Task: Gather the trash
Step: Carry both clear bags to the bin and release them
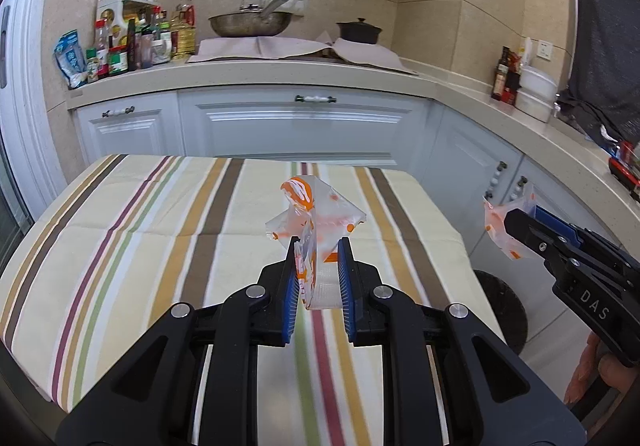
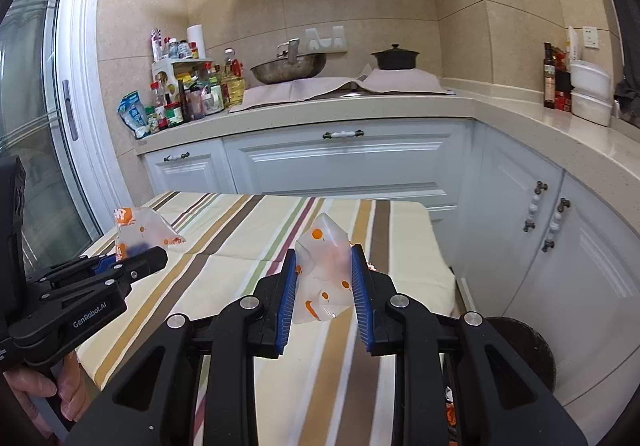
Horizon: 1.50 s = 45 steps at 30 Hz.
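My left gripper [image 1: 318, 252] is shut on a clear plastic wrapper with orange print [image 1: 312, 214] and holds it above the striped tablecloth [image 1: 160, 214]. My right gripper [image 2: 325, 260] is shut on a second clear wrapper with orange dots [image 2: 326, 246], also held above the table. The right gripper shows in the left wrist view [image 1: 520, 224] at the right, past the table's edge, with its wrapper [image 1: 500, 222]. The left gripper shows in the right wrist view [image 2: 148, 258] at the left with its wrapper [image 2: 144, 228].
A dark round bin [image 2: 520, 342] stands on the floor right of the table, beside white cabinets [image 2: 560, 246]. The counter behind holds bottles and jars [image 1: 132, 42], a steel wok [image 1: 250, 24], a black pot [image 1: 360, 31] and white containers [image 1: 536, 94].
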{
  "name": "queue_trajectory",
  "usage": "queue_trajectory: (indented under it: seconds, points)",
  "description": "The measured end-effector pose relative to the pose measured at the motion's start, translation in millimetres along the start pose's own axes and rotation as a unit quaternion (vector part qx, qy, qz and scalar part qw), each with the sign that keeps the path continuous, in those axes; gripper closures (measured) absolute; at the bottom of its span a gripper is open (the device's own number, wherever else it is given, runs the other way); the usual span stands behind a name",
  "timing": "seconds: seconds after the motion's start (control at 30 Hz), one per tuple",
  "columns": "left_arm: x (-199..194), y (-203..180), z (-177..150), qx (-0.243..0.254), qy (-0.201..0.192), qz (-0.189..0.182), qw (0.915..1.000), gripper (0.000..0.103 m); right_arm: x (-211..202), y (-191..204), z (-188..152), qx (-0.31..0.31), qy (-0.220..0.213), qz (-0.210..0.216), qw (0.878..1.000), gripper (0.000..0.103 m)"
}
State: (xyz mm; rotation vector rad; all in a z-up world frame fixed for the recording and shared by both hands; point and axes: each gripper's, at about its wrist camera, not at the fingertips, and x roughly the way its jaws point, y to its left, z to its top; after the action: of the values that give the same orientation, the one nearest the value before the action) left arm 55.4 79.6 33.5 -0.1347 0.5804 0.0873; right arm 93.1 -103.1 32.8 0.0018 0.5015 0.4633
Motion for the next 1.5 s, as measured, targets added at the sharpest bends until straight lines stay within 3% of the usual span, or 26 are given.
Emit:
queue_trajectory:
  seconds: [0.37, 0.8, 1.1, 1.4, 1.5]
  points:
    - [-7, -74, -7, 0.05, -0.009, -0.065, 0.9966, 0.086, -49, -52, -18, 0.03, -0.024, -0.064, 0.997, 0.076]
    - [24, -166, -23, 0.115, 0.003, -0.138, 0.9837, 0.086, -79, -126, -47, 0.081, -0.024, -0.159, 0.984, 0.076]
    - [66, -224, -39, 0.15, 0.033, -0.151, 0.9766, 0.086, -54, -174, -76, 0.12, 0.007, -0.176, 0.977, 0.076]
    - [113, -259, -42, 0.159, 0.05, -0.143, 0.9756, 0.085, -28, -208, -90, 0.131, 0.027, -0.193, 0.972, 0.076]
    - [128, -267, -43, 0.156, 0.057, -0.141, 0.9761, 0.08, -20, -218, -93, 0.135, 0.027, -0.197, 0.971, 0.071]
